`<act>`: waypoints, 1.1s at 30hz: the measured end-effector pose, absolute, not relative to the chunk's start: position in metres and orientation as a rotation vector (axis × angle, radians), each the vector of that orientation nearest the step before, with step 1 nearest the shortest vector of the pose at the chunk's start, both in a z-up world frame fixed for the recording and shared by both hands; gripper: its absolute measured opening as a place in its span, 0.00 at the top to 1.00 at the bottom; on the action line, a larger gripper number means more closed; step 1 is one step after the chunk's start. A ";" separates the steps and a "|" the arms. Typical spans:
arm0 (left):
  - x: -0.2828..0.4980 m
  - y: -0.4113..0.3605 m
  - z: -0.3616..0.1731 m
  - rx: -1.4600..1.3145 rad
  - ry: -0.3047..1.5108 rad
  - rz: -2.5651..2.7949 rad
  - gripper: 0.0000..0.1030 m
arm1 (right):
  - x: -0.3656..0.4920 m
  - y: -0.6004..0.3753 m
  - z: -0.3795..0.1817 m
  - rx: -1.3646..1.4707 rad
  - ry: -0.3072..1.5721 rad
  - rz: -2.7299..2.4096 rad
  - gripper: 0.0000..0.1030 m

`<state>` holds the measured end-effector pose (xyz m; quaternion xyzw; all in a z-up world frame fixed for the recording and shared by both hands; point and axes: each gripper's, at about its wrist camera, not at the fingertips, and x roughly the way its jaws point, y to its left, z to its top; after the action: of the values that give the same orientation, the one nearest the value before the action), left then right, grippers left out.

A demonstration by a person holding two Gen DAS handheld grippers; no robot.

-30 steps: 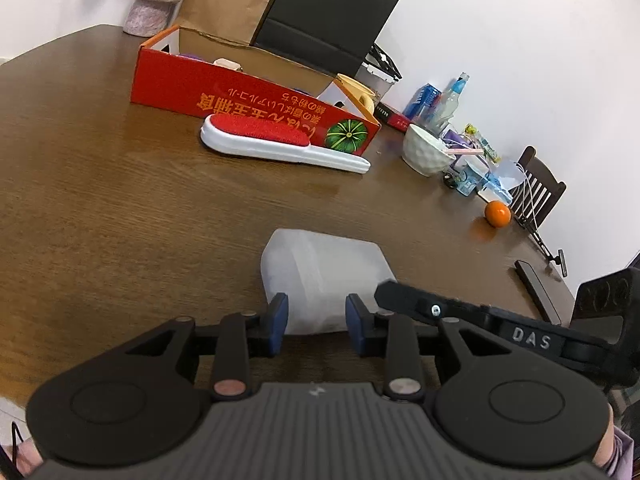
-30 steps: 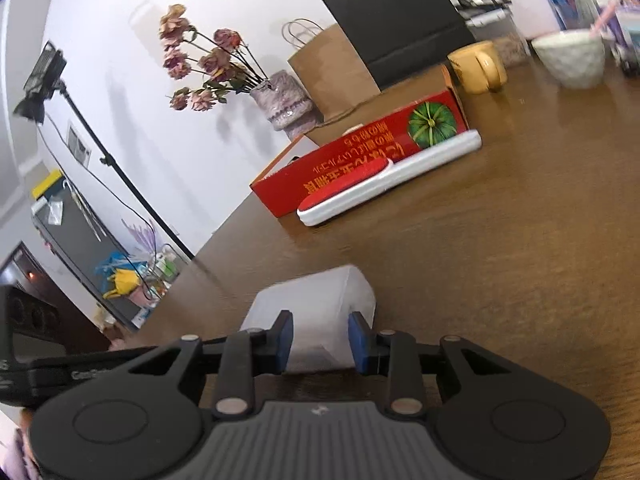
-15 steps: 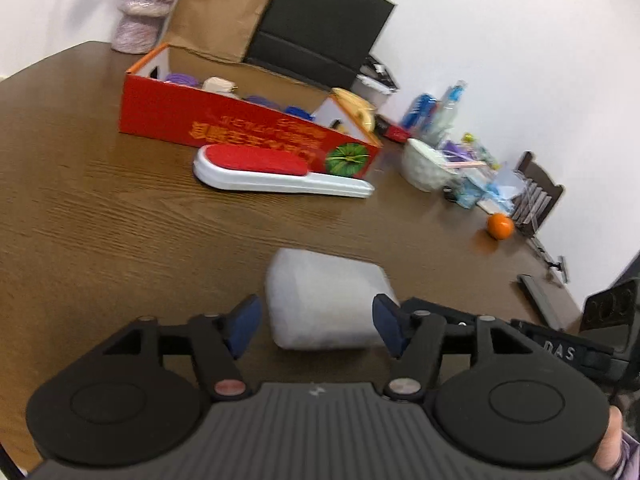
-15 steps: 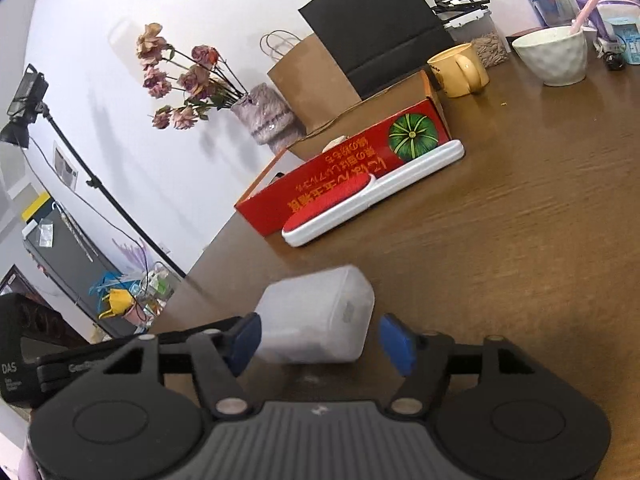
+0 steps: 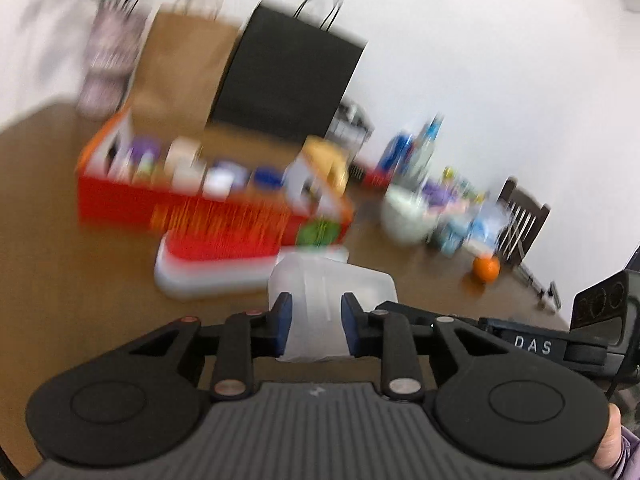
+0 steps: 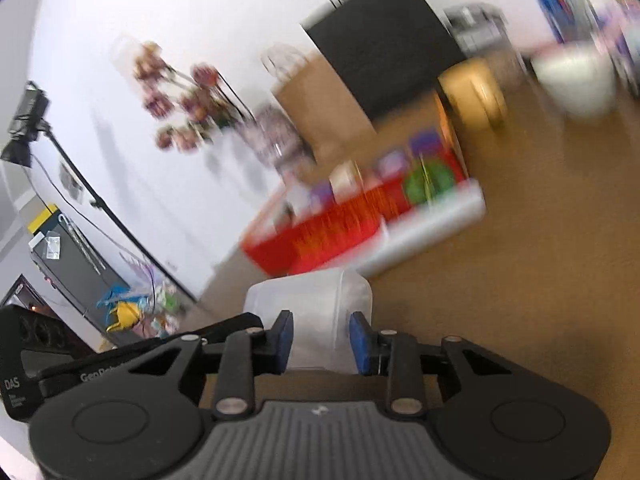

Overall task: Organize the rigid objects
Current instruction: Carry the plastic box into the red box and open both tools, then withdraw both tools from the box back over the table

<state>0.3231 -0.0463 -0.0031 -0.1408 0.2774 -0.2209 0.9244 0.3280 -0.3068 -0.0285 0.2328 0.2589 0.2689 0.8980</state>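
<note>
A translucent white plastic container (image 5: 320, 300) is held between both grippers. My left gripper (image 5: 316, 326) is shut on one end of it. My right gripper (image 6: 322, 340) is shut on the other end of the container (image 6: 312, 308), lifted above the brown table. Both views are motion-blurred. A red cardboard box (image 5: 192, 200) holding several small items stands beyond, also in the right wrist view (image 6: 352, 220). A white and red flat object (image 5: 216, 268) lies against the box's front.
A black paper bag (image 5: 288, 76) and a brown one (image 5: 180, 68) stand behind the box. A white bowl (image 5: 404, 216), bottles and an orange (image 5: 486, 270) sit at the right. A vase of dried flowers (image 6: 272, 136) stands at the wall. A yellow mug (image 6: 472, 92) is near the box.
Both grippers opened half a second ago, then closed again on the white container. It now sits higher and closer to the red box, and both cameras are moving fast.
</note>
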 end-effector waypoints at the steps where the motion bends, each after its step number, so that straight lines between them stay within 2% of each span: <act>1: 0.336 -0.048 0.008 -0.286 0.547 -0.460 0.74 | 0.340 -0.308 -0.017 0.465 0.512 0.559 0.70; 4: 0.384 -0.060 0.029 -0.271 0.504 -0.502 0.74 | 0.384 -0.313 0.012 0.421 0.456 0.521 0.70; 7: 0.438 -0.068 0.029 -0.304 0.578 -0.511 0.74 | 0.439 -0.321 0.023 0.451 0.484 0.489 0.70; 16: 0.551 -0.078 -0.008 -0.381 0.728 -0.454 0.74 | 0.550 -0.320 -0.008 0.467 0.657 0.393 0.71; 19: 0.561 -0.084 -0.027 -0.363 0.782 -0.431 0.74 | 0.558 -0.312 -0.024 0.450 0.721 0.340 0.70; 24: 0.561 -0.085 -0.043 -0.368 0.806 -0.424 0.74 | 0.551 -0.305 -0.030 0.391 0.701 0.310 0.69; 26: 0.559 -0.088 -0.044 -0.351 0.825 -0.427 0.73 | 0.545 -0.301 -0.026 0.345 0.678 0.294 0.67; 28: 0.553 -0.088 -0.040 -0.329 0.818 -0.427 0.73 | 0.537 -0.302 -0.018 0.338 0.661 0.297 0.58; 30: 0.544 -0.085 -0.032 -0.309 0.803 -0.418 0.72 | 0.527 -0.303 -0.010 0.336 0.642 0.304 0.56; 32: 0.529 -0.080 -0.019 -0.283 0.775 -0.400 0.65 | 0.512 -0.303 0.002 0.308 0.616 0.305 0.56; 33: 0.518 -0.078 -0.011 -0.253 0.747 -0.380 0.58 | 0.506 -0.303 0.007 0.293 0.604 0.308 0.53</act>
<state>0.5184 -0.0778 -0.0106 -0.1227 0.3615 -0.1841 0.9057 0.5063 -0.3028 0.0071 0.1432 0.2952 0.1503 0.9326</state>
